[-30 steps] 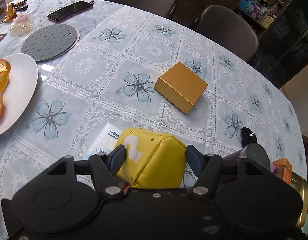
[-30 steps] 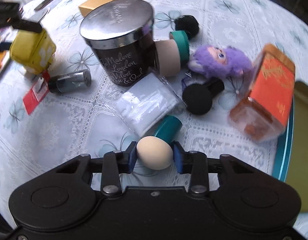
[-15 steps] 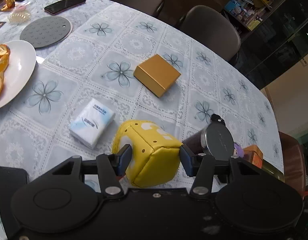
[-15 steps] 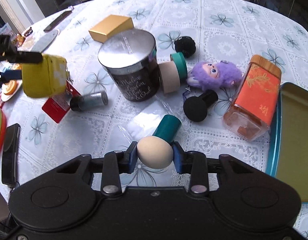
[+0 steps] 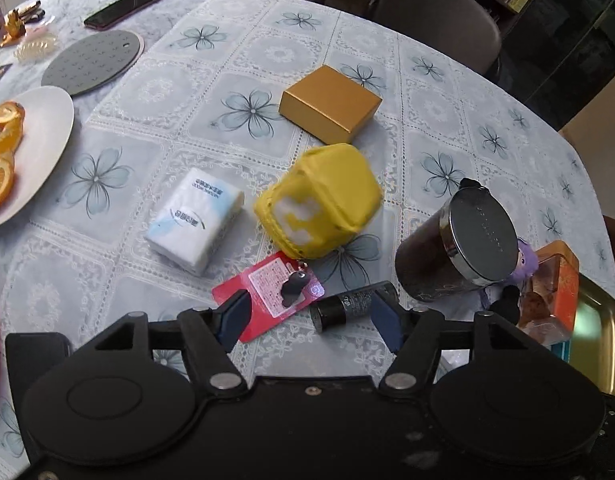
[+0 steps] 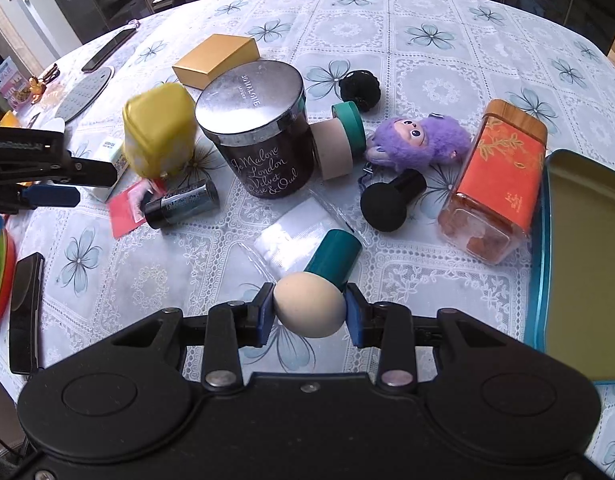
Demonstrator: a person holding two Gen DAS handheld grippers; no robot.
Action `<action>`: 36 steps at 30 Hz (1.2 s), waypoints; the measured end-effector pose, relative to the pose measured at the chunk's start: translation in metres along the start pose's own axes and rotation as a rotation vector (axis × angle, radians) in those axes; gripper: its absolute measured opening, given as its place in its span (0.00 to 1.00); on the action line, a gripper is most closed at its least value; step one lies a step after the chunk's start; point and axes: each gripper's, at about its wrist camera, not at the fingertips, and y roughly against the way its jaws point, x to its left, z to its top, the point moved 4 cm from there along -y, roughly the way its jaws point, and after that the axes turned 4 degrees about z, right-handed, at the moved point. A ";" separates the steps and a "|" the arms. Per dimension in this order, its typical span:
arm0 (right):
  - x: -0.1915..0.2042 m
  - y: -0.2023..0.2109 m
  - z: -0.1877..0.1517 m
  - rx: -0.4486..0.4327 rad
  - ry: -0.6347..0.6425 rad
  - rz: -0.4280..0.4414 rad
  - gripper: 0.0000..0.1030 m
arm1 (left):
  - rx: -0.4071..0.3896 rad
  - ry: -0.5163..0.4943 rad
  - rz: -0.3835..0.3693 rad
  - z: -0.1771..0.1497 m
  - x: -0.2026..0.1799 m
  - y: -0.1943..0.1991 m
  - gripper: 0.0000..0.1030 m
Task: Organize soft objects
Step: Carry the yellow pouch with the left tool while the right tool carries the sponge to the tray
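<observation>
In the left wrist view, the left gripper [image 5: 309, 318] hangs over the flowered tablecloth [image 5: 155, 92], its jaws opening with nothing pressed between them; beyond the fingers the yellow plush cube [image 5: 321, 202], blurred, sits apart from both pads, its red tag [image 5: 269, 294] and a small dark bottle [image 5: 353, 306] lying just past the fingertips. A white tissue pack [image 5: 195, 218] with unreadable blue print lies ahead and left of the fingers, a gold box [image 5: 329, 102] farther ahead, and open cloth runs on to the table's far edge at the chairs. In the right wrist view, the right gripper [image 6: 309, 312] is clamped tight on a beige sponge [image 6: 309, 310] with a teal handle. Ahead of its fingers stands a dark jar [image 6: 263, 132] lettered "Jo Malone London Velvet Rose & Oud", a purple plush doll [image 6: 421, 140] to its right, and an orange tin [image 6: 499, 176] touching the gold tray [image 6: 587, 264] at far right.
</observation>
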 end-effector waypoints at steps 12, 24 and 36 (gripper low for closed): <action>-0.003 -0.005 0.007 0.007 -0.029 -0.016 0.37 | -0.177 -0.150 0.120 0.051 -0.025 -0.031 0.89; -0.010 -0.006 0.011 0.007 -0.055 -0.028 0.37 | -0.079 -0.079 0.114 0.063 -0.018 -0.081 0.73; -0.009 0.019 0.013 -0.036 -0.032 0.035 0.37 | -0.172 -0.011 0.094 0.045 -0.005 0.012 0.72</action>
